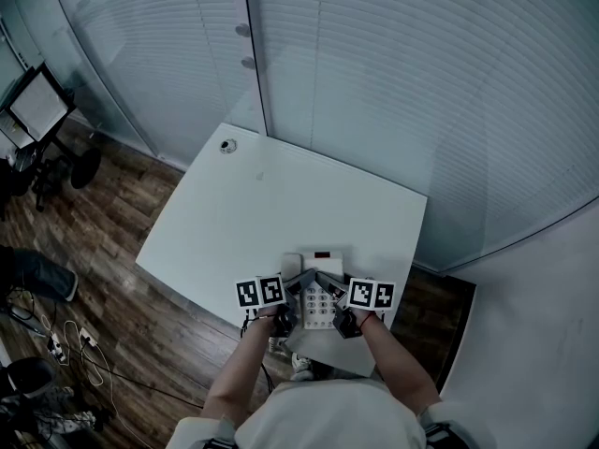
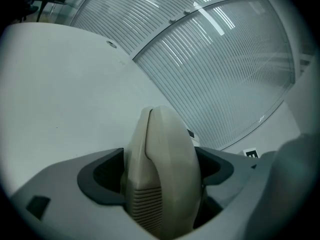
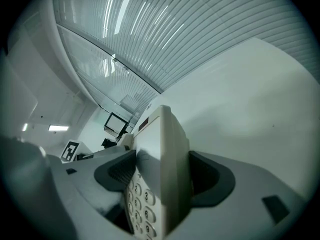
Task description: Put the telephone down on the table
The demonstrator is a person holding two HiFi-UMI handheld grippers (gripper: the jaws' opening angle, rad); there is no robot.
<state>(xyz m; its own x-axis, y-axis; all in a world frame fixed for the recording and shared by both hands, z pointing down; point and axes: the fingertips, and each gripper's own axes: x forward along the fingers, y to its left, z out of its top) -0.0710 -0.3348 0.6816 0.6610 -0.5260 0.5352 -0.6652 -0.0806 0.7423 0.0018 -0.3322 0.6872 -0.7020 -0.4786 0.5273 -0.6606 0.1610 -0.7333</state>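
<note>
A cream desk telephone [image 1: 316, 288] with a keypad sits at the near edge of the white table [image 1: 281, 213], held between both grippers. My left gripper [image 1: 292, 290] is shut on its left side, over the handset [image 2: 162, 174]. My right gripper [image 1: 329, 288] is shut on the right edge of the telephone body [image 3: 160, 174], beside the number keys [image 3: 141, 204]. Whether the telephone rests on the table or hangs just above it, I cannot tell.
A small round grommet [image 1: 227, 145] sits at the table's far left corner. Glass walls with blinds [image 1: 393, 82] close the far side. Wooden floor, cables [image 1: 65, 344] and a light on a stand [image 1: 37, 110] lie to the left.
</note>
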